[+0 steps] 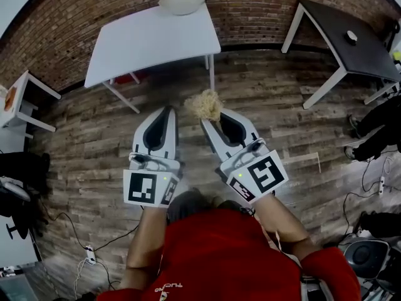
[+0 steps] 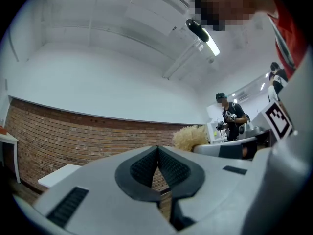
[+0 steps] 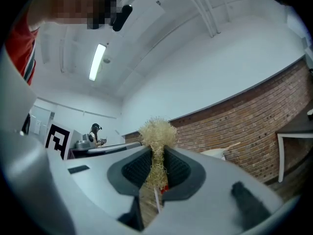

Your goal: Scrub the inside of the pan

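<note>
A pale cream pan [image 1: 183,0] with a wooden handle rests at the far edge of a white table [image 1: 150,42], well ahead of both grippers. My right gripper [image 1: 210,113] is shut on a straw-coloured scrubber [image 1: 203,104], whose tuft sticks out past the jaw tips; the same scrubber [image 3: 157,133] shows pinched between the pads in the right gripper view. My left gripper [image 1: 168,110] is held beside it over the wooden floor, jaws closed with nothing between them [image 2: 158,151]. Both grippers point up toward the brick wall.
A dark table [image 1: 351,42] stands at the right, a small white table [image 1: 19,102] at the left. Cables and a power strip [image 1: 89,254] lie on the floor near my feet. Another person [image 2: 229,116] stands off to the side.
</note>
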`<control>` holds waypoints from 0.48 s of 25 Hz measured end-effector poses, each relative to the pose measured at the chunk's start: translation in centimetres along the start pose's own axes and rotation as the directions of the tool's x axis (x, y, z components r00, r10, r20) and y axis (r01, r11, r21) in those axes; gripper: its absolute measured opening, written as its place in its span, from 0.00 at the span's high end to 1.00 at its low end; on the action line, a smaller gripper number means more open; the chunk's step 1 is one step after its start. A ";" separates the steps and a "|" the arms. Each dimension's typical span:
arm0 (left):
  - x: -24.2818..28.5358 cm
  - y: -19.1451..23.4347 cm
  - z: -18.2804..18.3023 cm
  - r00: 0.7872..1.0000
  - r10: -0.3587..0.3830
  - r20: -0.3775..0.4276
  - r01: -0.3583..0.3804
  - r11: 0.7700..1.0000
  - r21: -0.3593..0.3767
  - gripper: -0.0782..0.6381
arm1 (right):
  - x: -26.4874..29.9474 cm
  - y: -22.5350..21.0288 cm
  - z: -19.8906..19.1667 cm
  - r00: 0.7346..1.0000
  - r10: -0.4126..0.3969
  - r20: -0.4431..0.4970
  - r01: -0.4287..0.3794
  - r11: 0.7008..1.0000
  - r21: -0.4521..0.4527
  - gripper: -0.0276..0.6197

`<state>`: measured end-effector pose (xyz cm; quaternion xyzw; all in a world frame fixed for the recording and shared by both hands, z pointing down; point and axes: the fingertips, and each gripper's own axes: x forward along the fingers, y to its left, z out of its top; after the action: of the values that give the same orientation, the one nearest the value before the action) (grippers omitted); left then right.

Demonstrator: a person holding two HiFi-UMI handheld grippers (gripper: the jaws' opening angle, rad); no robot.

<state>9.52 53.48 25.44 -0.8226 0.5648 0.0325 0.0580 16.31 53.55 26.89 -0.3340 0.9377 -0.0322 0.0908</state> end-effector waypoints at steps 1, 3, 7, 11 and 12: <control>0.3 0.2 -0.1 1.000 0.004 -0.002 -0.004 1.000 -0.001 0.87 | 0.3 -0.3 0.0 1.000 0.002 -0.001 -0.002 1.000 0.000 0.84; 0.9 0.8 -0.3 1.000 0.008 -0.004 -0.008 1.000 -0.002 0.87 | 0.9 -0.8 -0.1 1.000 0.005 -0.005 -0.005 1.000 -0.003 0.84; 2.9 2.8 -1.0 1.000 0.012 -0.001 -0.012 1.000 -0.001 0.87 | 3.1 -2.5 -0.5 1.000 0.004 -0.017 -0.004 1.000 -0.017 0.84; 5.9 5.6 -1.9 1.000 0.010 0.009 -0.010 1.000 -0.008 0.87 | 6.3 -4.7 -1.1 0.999 -0.010 -0.030 0.009 0.999 -0.033 0.84; 6.7 6.3 -2.1 1.000 0.007 0.012 -0.006 1.000 -0.009 0.87 | 7.2 -5.2 -1.2 0.999 -0.016 -0.032 0.014 0.999 -0.036 0.84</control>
<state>5.98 44.76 26.33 -0.8208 0.5669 0.0402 0.0575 13.83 44.92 27.65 -0.3420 0.9369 -0.0215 0.0692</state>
